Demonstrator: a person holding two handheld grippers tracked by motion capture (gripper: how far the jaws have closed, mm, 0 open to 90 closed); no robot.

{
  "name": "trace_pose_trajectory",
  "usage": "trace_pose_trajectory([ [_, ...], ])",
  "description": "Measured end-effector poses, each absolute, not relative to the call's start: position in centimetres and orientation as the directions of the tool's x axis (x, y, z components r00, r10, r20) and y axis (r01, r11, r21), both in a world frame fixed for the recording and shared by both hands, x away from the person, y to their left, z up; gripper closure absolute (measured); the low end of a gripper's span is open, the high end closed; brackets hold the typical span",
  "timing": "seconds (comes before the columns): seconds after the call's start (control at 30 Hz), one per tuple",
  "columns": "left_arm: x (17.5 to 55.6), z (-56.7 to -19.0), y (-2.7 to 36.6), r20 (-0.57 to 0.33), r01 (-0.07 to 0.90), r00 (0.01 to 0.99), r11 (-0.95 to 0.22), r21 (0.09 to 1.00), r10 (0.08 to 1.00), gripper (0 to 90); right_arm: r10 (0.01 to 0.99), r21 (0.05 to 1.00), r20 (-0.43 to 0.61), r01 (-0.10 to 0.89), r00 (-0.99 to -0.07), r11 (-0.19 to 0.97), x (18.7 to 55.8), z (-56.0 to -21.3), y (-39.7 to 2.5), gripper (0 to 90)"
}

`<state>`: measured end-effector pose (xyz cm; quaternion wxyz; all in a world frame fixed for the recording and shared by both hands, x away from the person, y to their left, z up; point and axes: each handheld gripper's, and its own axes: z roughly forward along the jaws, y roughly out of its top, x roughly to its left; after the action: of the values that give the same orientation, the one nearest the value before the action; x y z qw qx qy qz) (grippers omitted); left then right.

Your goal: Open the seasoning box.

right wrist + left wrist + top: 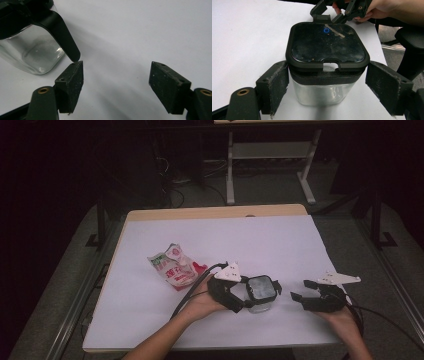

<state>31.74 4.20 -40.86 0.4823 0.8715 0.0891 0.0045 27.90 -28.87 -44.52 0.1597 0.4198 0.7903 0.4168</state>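
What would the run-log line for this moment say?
left hand-held gripper: open around jar | right hand-held gripper: open beside it | snack bag: untouched

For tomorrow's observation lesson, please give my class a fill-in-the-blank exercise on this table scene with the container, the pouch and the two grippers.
1. The clear container has a lid coloured ____.
2. The left gripper has one jaw on each ____ of the container.
3. The right gripper's jaws stand ____, holding nothing.
4. The red and white pouch lies to the container's ____ in the high view.

Missing words: black; side; open; left
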Motion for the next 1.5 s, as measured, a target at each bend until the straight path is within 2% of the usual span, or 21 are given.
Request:
trace_pose_trajectory([
  [0.67,31.5,-39.9,4.3,-0.088,0.159,0.982,-0.474,0.866,0.169,20.0,0.798,0.795,0.099,0.529,-0.595,0.296,27.9,-44.5,-28.9,27.5],
  [0.97,31.6,-39.7,4.3,-0.083,0.143,0.986,-0.471,0.871,0.146,25.4,0.796,0.794,0.100,0.530,-0.597,0.298,27.9,-44.6,-28.9,27.5],
  [1.07,31.4,-39.8,4.2,-0.065,0.123,0.988,-0.474,0.872,0.138,33.7,0.798,0.796,0.103,0.530,-0.594,0.292,27.9,-44.5,-28.9,27.5],
  [1.23,31.4,-39.7,4.1,-0.063,0.128,0.986,-0.469,0.874,0.152,41.3,0.798,0.794,0.107,0.534,-0.593,0.291,27.8,-44.5,-28.9,27.5],
  [1.27,31.4,-39.7,4.2,-0.067,0.135,0.985,-0.466,0.874,0.160,44.8,0.798,0.794,0.107,0.534,-0.593,0.290,27.8,-44.5,-28.9,27.5],
  [1.3,31.5,-39.7,4.2,-0.064,0.135,0.984,-0.467,0.874,0.165,52.3,0.798,0.794,0.108,0.534,-0.593,0.289,27.8,-44.5,-28.9,27.5],
  [1.33,31.5,-39.7,4.2,-0.065,0.138,0.983,-0.466,0.874,0.170,52.3,0.798,0.794,0.108,0.534,-0.593,0.289,27.8,-44.5,-28.9,27.5],
  [1.37,31.5,-39.7,4.2,-0.066,0.141,0.982,-0.464,0.875,0.175,61.4,0.797,0.796,0.109,0.533,-0.594,0.288,27.8,-44.5,-28.9,27.5],
  [1.4,31.5,-39.8,4.2,-0.072,0.147,0.981,-0.459,0.876,0.178,66.0,0.795,0.798,0.108,0.529,-0.597,0.289,27.8,-44.5,-28.9,27.5],
  [1.43,31.6,-39.8,4.2,-0.075,0.148,0.982,-0.458,0.876,0.173,66.0,0.795,0.798,0.108,0.529,-0.597,0.289,27.8,-44.5,-28.9,27.5],
  [1.47,31.7,-39.8,4.2,-0.074,0.150,0.981,-0.459,0.875,0.180,70.7,0.794,0.800,0.110,0.528,-0.597,0.286,27.8,-44.5,-28.9,27.5],
  [1.5,31.7,-39.9,4.2,-0.074,0.152,0.980,-0.460,0.875,0.183,80.3,0.793,0.801,0.112,0.527,-0.599,0.286,27.8,-44.5,-29.0,27.5],
])
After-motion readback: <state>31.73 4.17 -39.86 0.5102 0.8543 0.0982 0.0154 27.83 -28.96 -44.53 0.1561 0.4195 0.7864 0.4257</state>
